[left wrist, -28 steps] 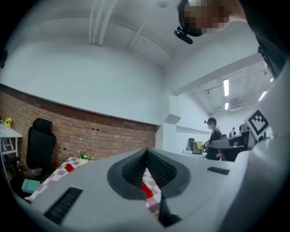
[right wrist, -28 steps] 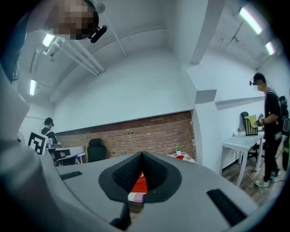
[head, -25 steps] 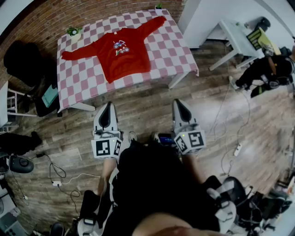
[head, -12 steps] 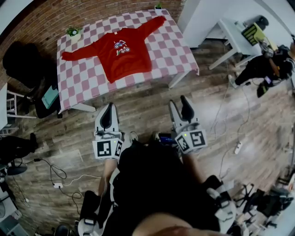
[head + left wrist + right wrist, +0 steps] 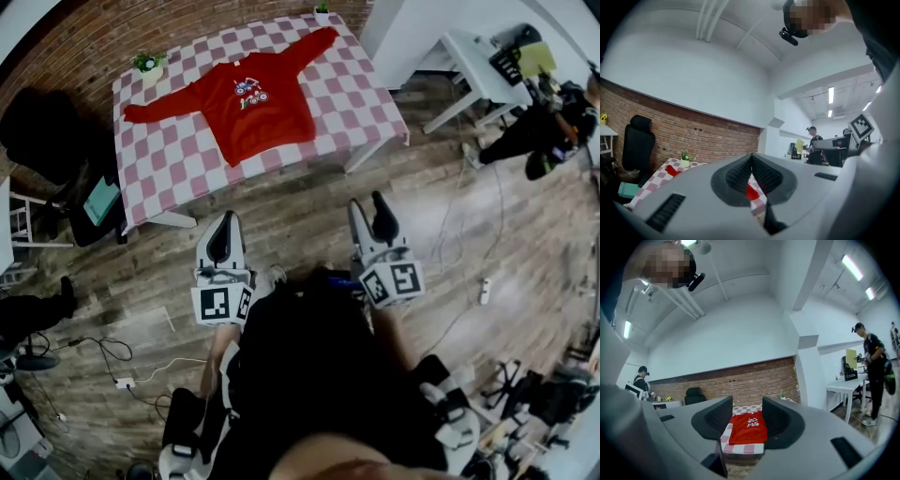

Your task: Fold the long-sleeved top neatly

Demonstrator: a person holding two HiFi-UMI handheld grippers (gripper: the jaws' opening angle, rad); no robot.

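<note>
A red long-sleeved top (image 5: 246, 105) with a small print on the chest lies flat, sleeves spread, on a table (image 5: 169, 173) with a pink-and-white checked cloth. Both grippers hang over the wooden floor, well short of the table. My left gripper (image 5: 221, 232) is shut with nothing in it. The jaws of my right gripper (image 5: 372, 217) are opening, and nothing is between them. In the right gripper view the top (image 5: 749, 426) shows far off in the gap between the jaws. In the left gripper view only a strip of the top (image 5: 753, 191) shows past the closed pads.
Small potted plants (image 5: 147, 65) stand on the table's far corners. A black chair (image 5: 42, 127) is left of the table, a white desk (image 5: 478, 70) and a person (image 5: 553, 131) to the right. Cables and a power strip (image 5: 484, 291) lie on the wooden floor (image 5: 300, 225).
My right gripper's jaws have gone from shut to wide apart. Both grippers have shifted a little towards the table. The left jaws stay shut.
</note>
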